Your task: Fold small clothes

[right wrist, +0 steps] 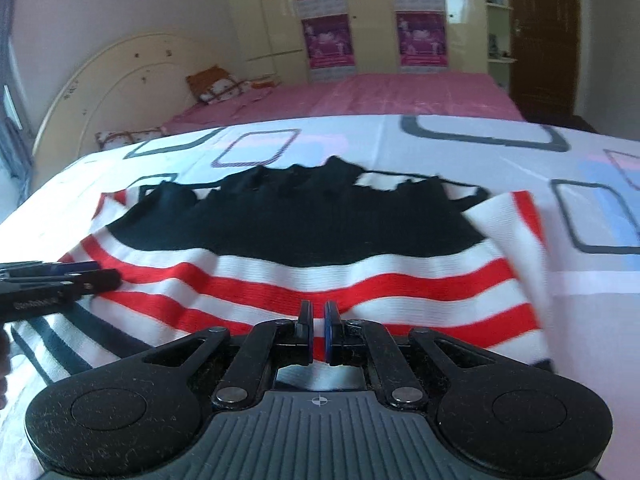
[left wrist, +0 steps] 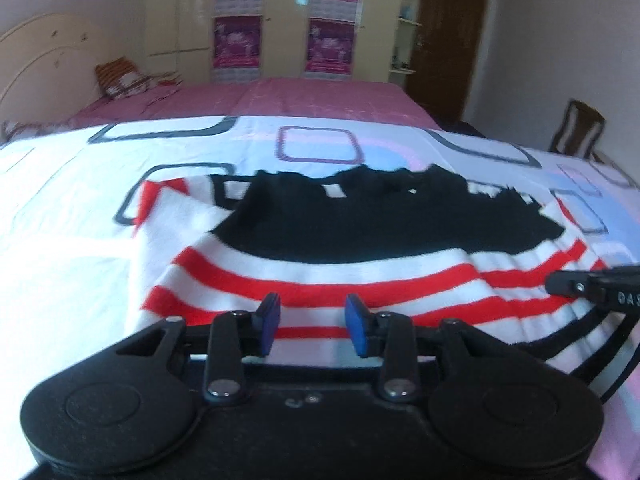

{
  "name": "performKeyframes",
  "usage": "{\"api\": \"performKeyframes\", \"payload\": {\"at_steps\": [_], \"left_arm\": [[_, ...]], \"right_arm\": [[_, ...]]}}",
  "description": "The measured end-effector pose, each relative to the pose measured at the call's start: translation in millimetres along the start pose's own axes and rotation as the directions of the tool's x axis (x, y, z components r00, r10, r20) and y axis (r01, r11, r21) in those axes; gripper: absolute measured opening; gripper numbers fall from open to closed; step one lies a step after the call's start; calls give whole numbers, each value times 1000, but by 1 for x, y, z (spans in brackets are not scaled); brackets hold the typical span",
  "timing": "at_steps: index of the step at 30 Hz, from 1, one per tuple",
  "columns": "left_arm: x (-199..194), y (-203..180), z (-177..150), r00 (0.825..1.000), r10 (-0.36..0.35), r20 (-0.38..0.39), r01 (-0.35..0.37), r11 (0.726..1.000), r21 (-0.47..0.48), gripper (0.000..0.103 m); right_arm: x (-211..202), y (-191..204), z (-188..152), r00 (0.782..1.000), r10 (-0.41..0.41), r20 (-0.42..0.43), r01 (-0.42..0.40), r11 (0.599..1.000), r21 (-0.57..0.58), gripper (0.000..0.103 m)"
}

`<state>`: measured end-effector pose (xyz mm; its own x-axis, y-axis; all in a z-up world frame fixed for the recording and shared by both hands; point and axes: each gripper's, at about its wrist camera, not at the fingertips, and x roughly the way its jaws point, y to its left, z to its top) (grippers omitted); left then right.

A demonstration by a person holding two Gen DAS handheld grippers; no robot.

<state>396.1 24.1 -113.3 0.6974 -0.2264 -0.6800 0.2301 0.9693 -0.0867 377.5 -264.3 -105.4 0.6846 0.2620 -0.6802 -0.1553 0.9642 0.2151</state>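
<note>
A small knit garment (left wrist: 360, 248) lies flat on the bed, black across the far part, with red and white stripes nearer me and black stripes at the near end. My left gripper (left wrist: 314, 324) is open, its blue pads (left wrist: 267, 322) just over the near striped edge. My right gripper (right wrist: 319, 330) has its pads almost together over the red and white stripes (right wrist: 360, 280); whether cloth is pinched between them is hidden. Each gripper shows in the other's view: the right gripper's tip (left wrist: 592, 286) and the left gripper's tip (right wrist: 60, 280).
The garment rests on a white sheet (left wrist: 80, 208) with square outlines, spread over a pink bed (left wrist: 300, 96). Pillows (right wrist: 216, 86) lie by the cream headboard (right wrist: 120, 80). A wardrobe with posters, a brown door (right wrist: 540, 36) and a chair (left wrist: 578, 128) stand beyond.
</note>
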Motion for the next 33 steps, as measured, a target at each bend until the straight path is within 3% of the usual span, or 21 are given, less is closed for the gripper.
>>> {"api": "performKeyframes", "payload": {"at_steps": [19,27,29,30,31,33], "left_arm": [[-19,3,-10,998,47,-33,-47,999,-1,39],[-29,2,-9,999,41,-22,-41,999,-9,39],[-33,0,-10,1000,26,-16,-26,1000,-4,40],[-35,-1,-10,1000,22,-15,-22,1000,3,40],[-36,-2,-11,1000,17,-14,-16,1000,9,41],[-38,-3,-14,1000,10,-15,-10,1000,16,41]], "right_arm": [[-24,-24,-26,993,-106,-41,107,994,15,3],[-37,-15,-25,993,-115,-22,116,993,33,4],[-39,-10,-25,994,-112,-12,113,993,40,34],[-41,-6,-26,993,-118,5,117,992,40,76],[-44,-2,-27,992,-124,36,123,992,32,84],[-49,6,-26,992,-112,57,111,994,21,84]]}}
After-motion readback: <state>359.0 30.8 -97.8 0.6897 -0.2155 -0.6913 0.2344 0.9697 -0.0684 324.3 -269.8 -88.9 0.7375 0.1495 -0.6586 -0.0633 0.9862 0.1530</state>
